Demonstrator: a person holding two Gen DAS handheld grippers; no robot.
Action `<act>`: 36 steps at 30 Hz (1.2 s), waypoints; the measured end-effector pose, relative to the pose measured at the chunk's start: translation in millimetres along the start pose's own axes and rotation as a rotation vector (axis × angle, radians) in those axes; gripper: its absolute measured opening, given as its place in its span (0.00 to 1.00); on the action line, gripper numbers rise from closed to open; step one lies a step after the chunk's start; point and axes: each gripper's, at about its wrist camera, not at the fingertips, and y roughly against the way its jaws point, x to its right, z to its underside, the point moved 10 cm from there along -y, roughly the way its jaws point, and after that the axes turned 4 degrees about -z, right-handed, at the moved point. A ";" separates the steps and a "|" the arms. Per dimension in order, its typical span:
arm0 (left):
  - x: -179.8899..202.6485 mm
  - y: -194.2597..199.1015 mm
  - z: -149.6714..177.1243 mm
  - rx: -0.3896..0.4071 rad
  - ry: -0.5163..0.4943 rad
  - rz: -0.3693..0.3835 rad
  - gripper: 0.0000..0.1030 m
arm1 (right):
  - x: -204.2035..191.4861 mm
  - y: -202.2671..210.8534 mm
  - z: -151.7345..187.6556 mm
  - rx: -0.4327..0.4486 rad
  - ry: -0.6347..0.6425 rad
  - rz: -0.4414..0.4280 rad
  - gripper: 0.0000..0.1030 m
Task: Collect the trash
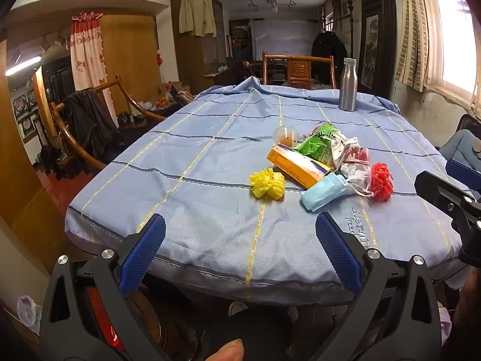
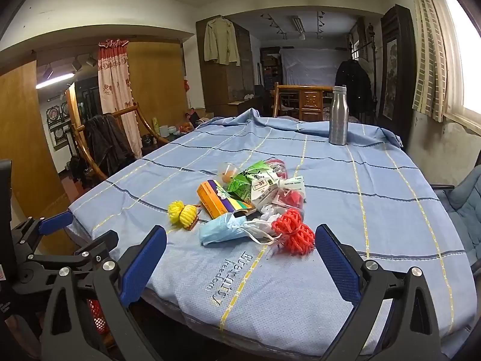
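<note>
On the blue cloth (image 2: pixel 375 210) ahead, the trash (image 2: pixel 249 204) lies heaped mid-table, untouched; both my left gripper (image 1: pixel 240 234) and right gripper (image 2: pixel 240 246) hang wide apart, empty. I judge collecting hasn't begun: next comes reaching the near red net (image 2: pixel 293 236). Behind stand a steel bottle (image 2: pixel 338 114) and wooden chairs.

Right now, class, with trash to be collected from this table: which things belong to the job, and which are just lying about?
For the job:
yellow net ball
red net ball
blue face mask
orange box
green packet
plastic cup

Just lying about:
steel bottle
blue tablecloth
wooden chair
</note>
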 end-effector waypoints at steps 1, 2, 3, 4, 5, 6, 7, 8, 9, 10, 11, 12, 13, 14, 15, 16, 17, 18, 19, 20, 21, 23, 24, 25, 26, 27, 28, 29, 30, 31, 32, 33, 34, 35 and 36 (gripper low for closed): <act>-0.1 0.9 -0.9 0.011 -0.007 -0.007 0.93 | 0.0 -0.2 0.1 -0.001 -0.001 -0.001 0.94; -0.2 1.1 -0.9 0.013 -0.007 -0.009 0.93 | 0.0 -0.4 0.3 -0.002 -0.003 -0.002 0.94; -0.1 1.0 -0.8 0.012 -0.006 -0.008 0.93 | -0.1 -0.6 0.3 -0.002 -0.002 -0.002 0.94; 0.0 1.1 -0.6 0.011 -0.006 -0.008 0.93 | -0.2 -0.9 0.5 -0.001 -0.002 0.000 0.94; 0.0 1.2 -0.4 0.010 -0.005 -0.008 0.93 | 0.3 -0.7 0.2 0.000 -0.007 -0.003 0.94; 0.0 1.4 -0.2 0.009 -0.003 -0.008 0.93 | 0.2 -0.9 0.4 -0.001 -0.007 -0.004 0.94; 0.0 1.7 0.0 0.008 -0.002 -0.007 0.93 | 0.2 -1.0 0.5 -0.001 -0.007 -0.005 0.94; 0.1 2.2 0.3 0.007 -0.001 -0.007 0.93 | 0.2 -1.1 0.7 -0.002 -0.006 -0.004 0.94; 0.2 2.8 0.5 0.007 0.000 -0.008 0.93 | 0.2 -1.1 0.9 -0.003 -0.005 -0.003 0.94; 2.4 0.4 1.8 0.005 -0.004 -0.008 0.93 | 0.1 -0.8 1.0 -0.004 -0.005 -0.002 0.94; 0.9 -1.6 1.4 0.001 -0.007 -0.007 0.93 | 0.0 -0.4 1.0 -0.004 -0.005 -0.002 0.94; 1.3 -1.3 1.6 0.001 -0.008 -0.007 0.93 | -0.1 0.2 1.1 -0.004 -0.006 -0.002 0.94; 1.6 -1.0 1.8 0.001 -0.008 -0.007 0.93 | -0.1 0.7 1.2 -0.004 -0.007 -0.002 0.94; 2.0 -0.6 2.1 0.000 -0.009 -0.008 0.93 | 0.3 0.9 1.2 -0.005 -0.009 -0.001 0.94; 2.5 -0.2 2.4 -0.001 -0.010 -0.007 0.93 | 1.7 -2.7 3.4 -0.007 -0.009 -0.002 0.94; 3.0 0.3 2.6 -0.001 -0.011 -0.006 0.93 | 1.9 -3.8 4.1 -0.008 -0.010 -0.003 0.94; 3.5 1.0 2.9 -0.002 -0.011 -0.006 0.93 | 1.7 -3.6 4.3 -0.008 -0.011 -0.003 0.94; 0.1 -5.4 5.5 -0.006 -0.010 -0.002 0.93 | 1.0 -1.9 4.0 -0.009 -0.011 -0.002 0.94; -0.2 -5.8 6.3 -0.006 -0.010 -0.002 0.93 | 3.4 -5.3 3.4 -0.013 -0.016 -0.003 0.94; -0.3 -5.8 6.8 -0.006 -0.011 -0.001 0.93 | 3.4 -5.5 3.4 -0.013 -0.016 -0.003 0.94; -0.4 -5.8 7.3 -0.006 -0.011 0.000 0.93 | 3.5 -5.6 3.5 -0.013 -0.016 -0.002 0.94; -0.9 -5.7 8.4 -0.006 -0.011 0.002 0.93 | 3.7 -5.8 3.7 -0.013 -0.016 -0.004 0.94; -0.2 -6.5 6.6 -0.009 -0.010 0.003 0.93 | 3.8 -6.0 3.8 -0.013 -0.016 -0.004 0.94; -0.2 -6.5 6.6 -0.008 -0.010 0.003 0.93 | 3.8 -6.1 3.9 -0.013 -0.016 -0.003 0.94; -0.3 -6.5 6.5 -0.008 -0.010 0.001 0.93 | 3.7 -5.8 3.9 -0.013 -0.017 -0.003 0.94; -0.6 -6.7 6.8 -0.008 -0.010 0.001 0.93 | 4.0 -6.2 4.0 -0.013 -0.017 -0.003 0.94; -0.8 -7.0 7.1 -0.008 -0.010 0.002 0.93 | 4.0 -6.3 4.0 -0.014 -0.017 -0.003 0.94; -1.1 -7.3 7.6 -0.008 -0.011 0.001 0.93 | 3.8 -6.2 4.0 -0.013 -0.017 -0.003 0.94; -1.5 -7.6 8.0 -0.008 -0.010 0.001 0.93 | 3.7 -6.0 4.0 -0.013 -0.017 -0.002 0.94; -1.8 -7.7 8.3 -0.007 -0.010 0.001 0.93 | 3.9 -6.5 4.1 -0.014 -0.017 -0.002 0.94; -2.2 -7.9 8.6 -0.007 -0.010 0.001 0.93 | 3.9 -6.3 4.3 -0.014 -0.017 -0.004 0.94; -0.1 -6.4 6.3 -0.009 -0.009 0.002 0.93 | 4.4 -6.9 4.8 -0.014 -0.017 -0.003 0.94; -0.4 -6.8 6.7 -0.010 -0.009 0.002 0.93 | 4.6 -7.3 5.1 -0.014 -0.017 -0.002 0.94; -0.6 -7.2 7.2 -0.011 -0.009 0.003 0.93 | 4.7 -7.1 4.9 -0.015 -0.017 -0.004 0.94; -0.8 -7.6 7.6 -0.012 -0.009 0.003 0.93 | 4.8 -7.3 5.0 -0.015 -0.018 -0.005 0.94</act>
